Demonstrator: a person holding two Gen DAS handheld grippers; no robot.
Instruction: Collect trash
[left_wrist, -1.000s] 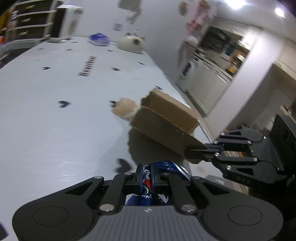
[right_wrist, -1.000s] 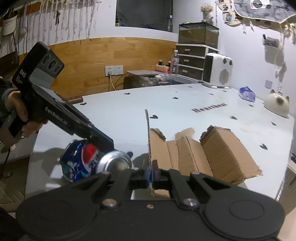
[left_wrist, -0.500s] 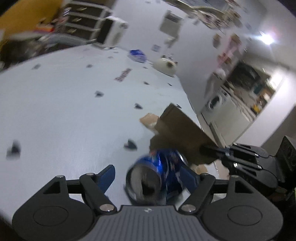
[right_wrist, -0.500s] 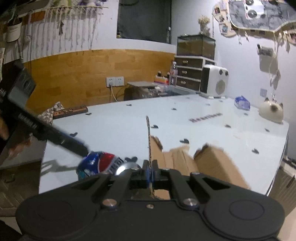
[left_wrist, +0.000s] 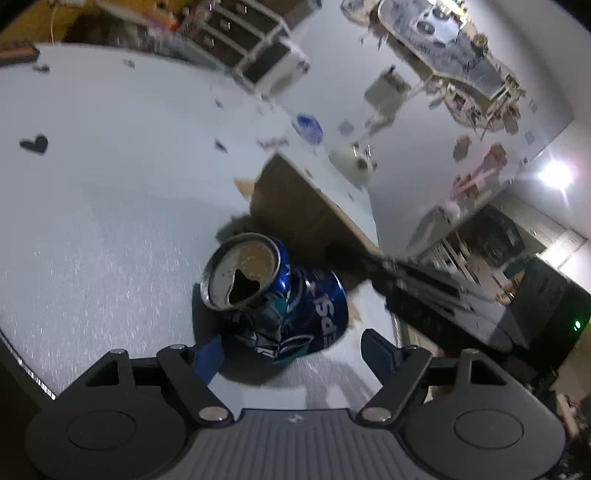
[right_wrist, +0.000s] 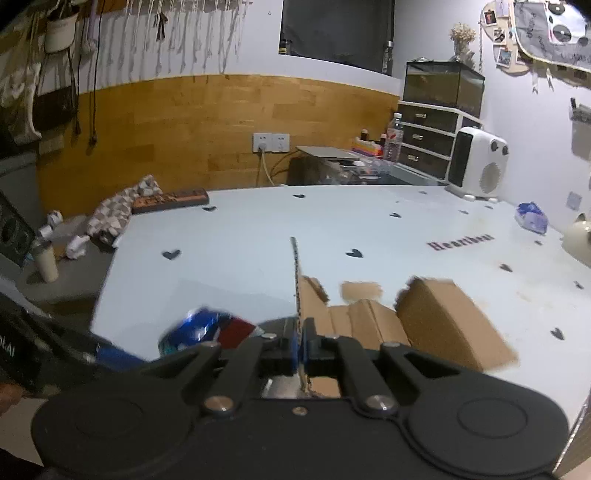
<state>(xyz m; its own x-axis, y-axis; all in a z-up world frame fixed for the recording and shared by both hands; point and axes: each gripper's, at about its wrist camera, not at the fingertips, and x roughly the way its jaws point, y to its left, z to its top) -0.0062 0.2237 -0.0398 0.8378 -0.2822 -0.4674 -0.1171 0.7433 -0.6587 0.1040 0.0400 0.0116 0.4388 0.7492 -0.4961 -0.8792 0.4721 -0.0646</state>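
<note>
One dented blue soda can (left_wrist: 280, 299) is seen on the pale bench (left_wrist: 110, 206), lying tilted with its open top turned up toward the left wrist camera; it sits between the spread fingers of the left tool (left_wrist: 291, 350), and neither pad is seen pressing on it. The left tool's jaws stand wide. One torn cardboard box (right_wrist: 417, 321) lies just beyond the can, near the bench's edge. The right tool (right_wrist: 300, 345) is closed tight on one upright flap (right_wrist: 295, 280) of that box, the flap being seen edge-on as a thin line. In the right wrist view the can (right_wrist: 207, 326) is blurred and half hidden behind the tool's body, so its label cannot be read there. In the left wrist view the box (left_wrist: 295, 214) is dark and smeared, and its inside cannot be made out. The right tool (left_wrist: 424, 288) is seen from the left wrist as a dark blurred shape, and its fingertips are lost against the box. Several small black hearts are printed on the bench, one (right_wrist: 171, 254) near its left side; an exact count cannot be given, as some are blurred. One white heater (right_wrist: 478, 170), one blue packet (right_wrist: 532, 218) and one cream cat-shaped pot (left_wrist: 351, 162), cut off in the right wrist view, are seen at the far side.
</note>
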